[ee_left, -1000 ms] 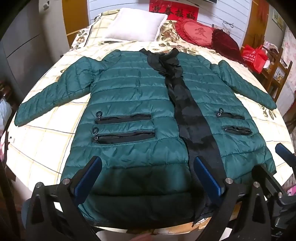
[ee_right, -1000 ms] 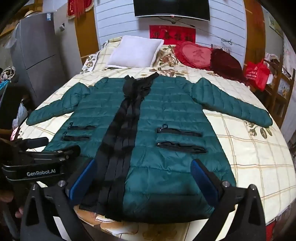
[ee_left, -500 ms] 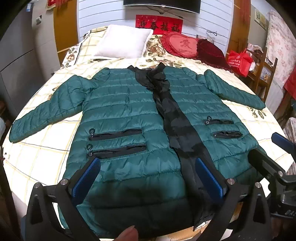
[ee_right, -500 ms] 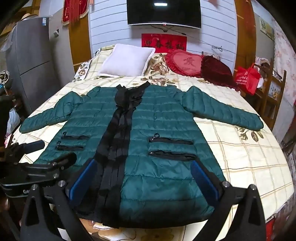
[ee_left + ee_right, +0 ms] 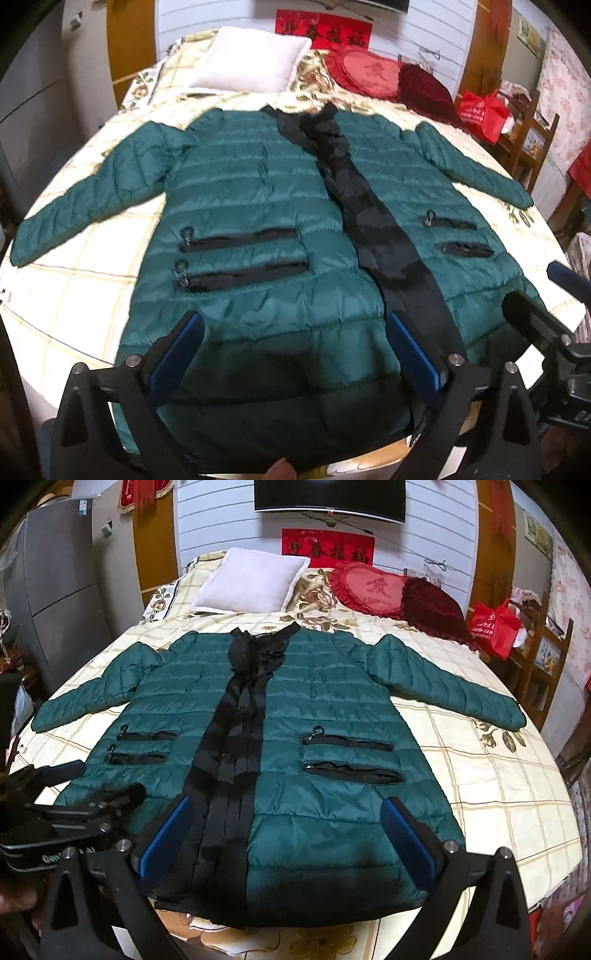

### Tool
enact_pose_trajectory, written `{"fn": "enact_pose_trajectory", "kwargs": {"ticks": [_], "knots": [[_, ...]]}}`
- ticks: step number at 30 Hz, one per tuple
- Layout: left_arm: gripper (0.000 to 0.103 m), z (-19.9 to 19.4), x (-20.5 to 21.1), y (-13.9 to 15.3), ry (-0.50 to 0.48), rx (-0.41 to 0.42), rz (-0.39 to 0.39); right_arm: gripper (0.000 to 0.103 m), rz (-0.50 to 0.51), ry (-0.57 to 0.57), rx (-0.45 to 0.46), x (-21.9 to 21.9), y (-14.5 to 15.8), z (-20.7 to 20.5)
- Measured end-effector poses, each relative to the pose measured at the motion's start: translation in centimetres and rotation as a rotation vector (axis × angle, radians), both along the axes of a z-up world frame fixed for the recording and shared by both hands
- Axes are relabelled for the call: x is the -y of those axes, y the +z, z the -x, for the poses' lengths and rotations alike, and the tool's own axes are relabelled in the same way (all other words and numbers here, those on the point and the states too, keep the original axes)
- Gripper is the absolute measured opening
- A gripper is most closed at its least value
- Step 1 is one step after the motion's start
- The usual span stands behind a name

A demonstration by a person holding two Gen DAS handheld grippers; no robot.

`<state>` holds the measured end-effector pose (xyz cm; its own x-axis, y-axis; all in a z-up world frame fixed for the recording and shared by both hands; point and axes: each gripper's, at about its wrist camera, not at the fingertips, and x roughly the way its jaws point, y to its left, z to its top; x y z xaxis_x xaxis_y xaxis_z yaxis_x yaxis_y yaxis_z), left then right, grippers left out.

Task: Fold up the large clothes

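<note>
Green jacket (image 5: 258, 229) laid flat on bed (image 5: 498, 775), sleeves spread; hem hidden behind left gripper (image 5: 295, 354), held wide open. Right gripper (image 5: 284, 834) likewise agape above hem. Television (image 5: 328, 496) seen whole only in right view.

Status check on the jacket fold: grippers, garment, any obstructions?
Left gripper and right gripper open, over the hem. Green jacket flat on bed, sleeves spread, unfolded. Nothing on it.

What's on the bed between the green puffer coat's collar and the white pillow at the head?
In the right wrist view, only bare checked floral bedspread lies between the green quilted puffer coat collar and the square white pillow.
</note>
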<state>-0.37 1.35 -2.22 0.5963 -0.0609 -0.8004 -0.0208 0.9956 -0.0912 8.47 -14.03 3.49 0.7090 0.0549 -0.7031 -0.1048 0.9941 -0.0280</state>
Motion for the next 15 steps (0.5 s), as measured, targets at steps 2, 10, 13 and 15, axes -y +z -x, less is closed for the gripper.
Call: {"fn": "enact_pose_trajectory", "kwargs": {"ticks": [2, 10, 13, 15], "knots": [[0.071, 0.02, -0.12, -0.33, 0.000, -0.014, 0.026, 0.102, 0.003, 0.001, -0.001, -0.07, 0.02, -0.02], [0.071, 0.08, -0.14, 0.27, -0.003, 0.000, 0.050, 0.102, -0.016, -0.018, -0.002, 0.42, 0.00, -0.16], [0.072, 0.08, -0.18, 0.43, -0.001, 0.004, 0.066, 0.102, -0.018, -0.016, 0.000, 0.67, 0.01, -0.05], [0.073, 0.14, -0.18, 0.52, 0.001, 0.008, 0.076, 0.102, -0.020, -0.016, 0.001, 0.84, 0.07, -0.03]]}}
